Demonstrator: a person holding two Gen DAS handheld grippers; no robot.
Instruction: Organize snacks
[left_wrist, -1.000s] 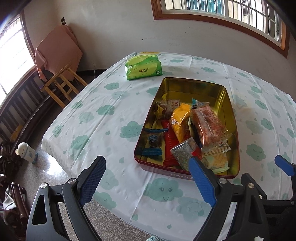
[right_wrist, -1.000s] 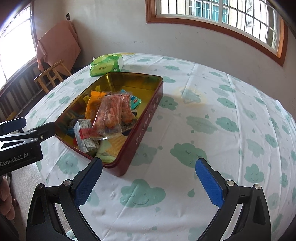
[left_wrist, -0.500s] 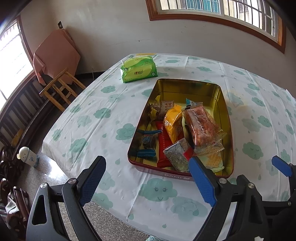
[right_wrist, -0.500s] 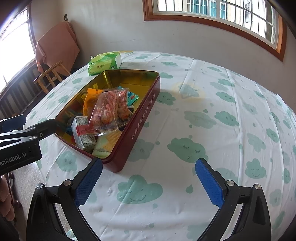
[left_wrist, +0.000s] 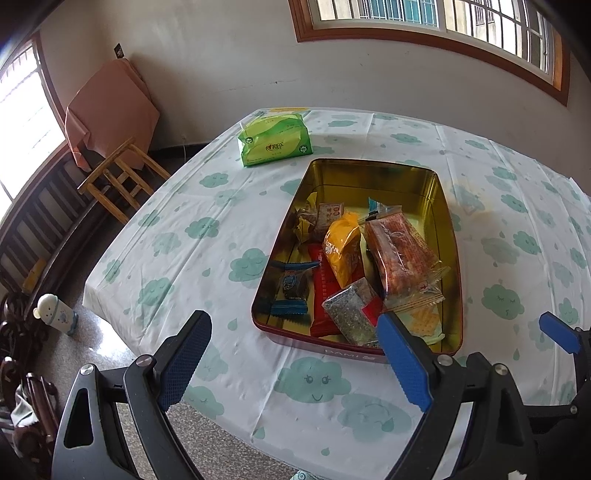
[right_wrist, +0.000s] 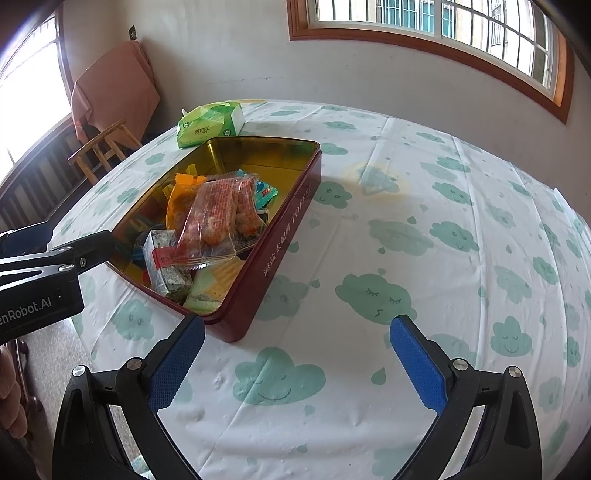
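Both my grippers, left & right, gape empty w/ the red toffee tin of snacks just ahead, so I'd ease in slow & pinch the top clear cracker pack by its edge.

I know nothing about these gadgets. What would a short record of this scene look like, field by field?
Setting: table with cloud-print cloth
Container: red tin, gold inside, no lid on it
Contents: wrapped snacks, among them an orange packet and a clear packet
Beside the tin: green tissue pack
Left gripper: open, holding nothing
Right gripper: open, holding nothing
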